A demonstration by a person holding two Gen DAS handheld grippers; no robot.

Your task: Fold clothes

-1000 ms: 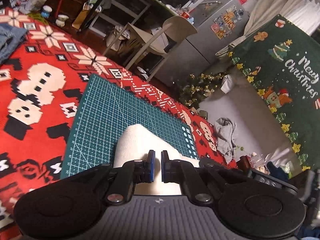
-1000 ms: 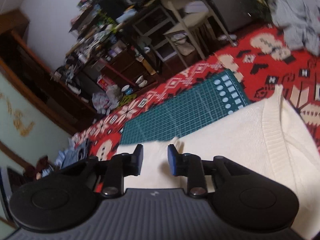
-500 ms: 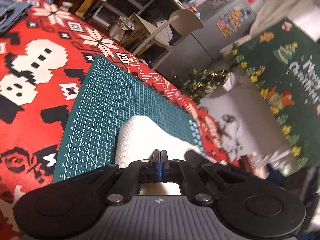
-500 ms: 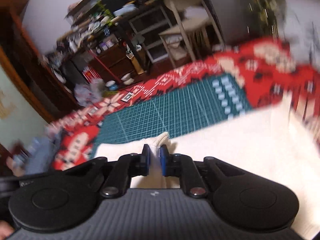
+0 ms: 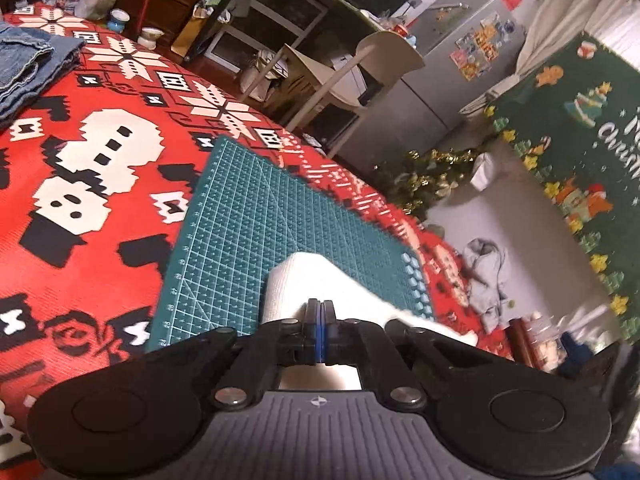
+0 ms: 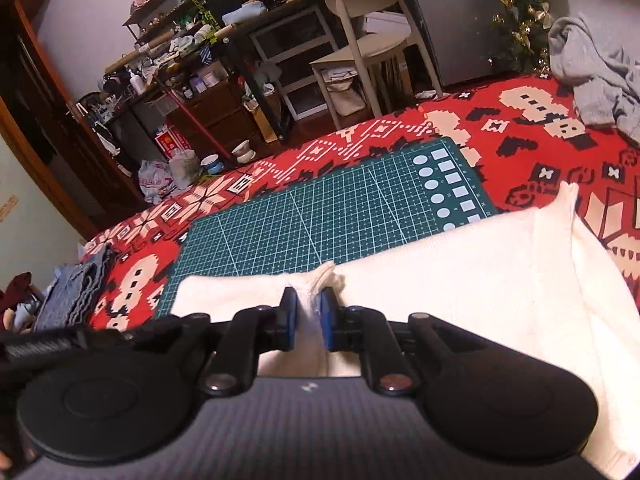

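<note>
The left gripper [image 5: 321, 305] has its jaws pressed together, the blue pads meeting with no gap to see. A rolled white edge of the sweater [image 5: 298, 280] rises just in front of the tips; whether a thin layer of it is caught between the pads cannot be told from this view.

The right gripper [image 6: 306, 300] has just been closing its jaws, and they now pinch a bunched ridge of the sweater [image 6: 460, 264], the knit puckered up between the 2 pads [image 6: 289, 308].

The sweater lies spread over the near edge of the green mat [image 6: 320, 208] and out to the right, onto the red patterned cover [image 6: 540, 148]. Its ribbed hem runs across the right side.

Folded jeans [image 6: 76, 288] sit at the far left of the cover, well apart from the sweater. A grey garment [image 6: 588, 76] lies crumpled at the far right corner. Beyond the cover stand a pale chair [image 6: 368, 28] and cluttered shelves [image 6: 192, 48].
</note>
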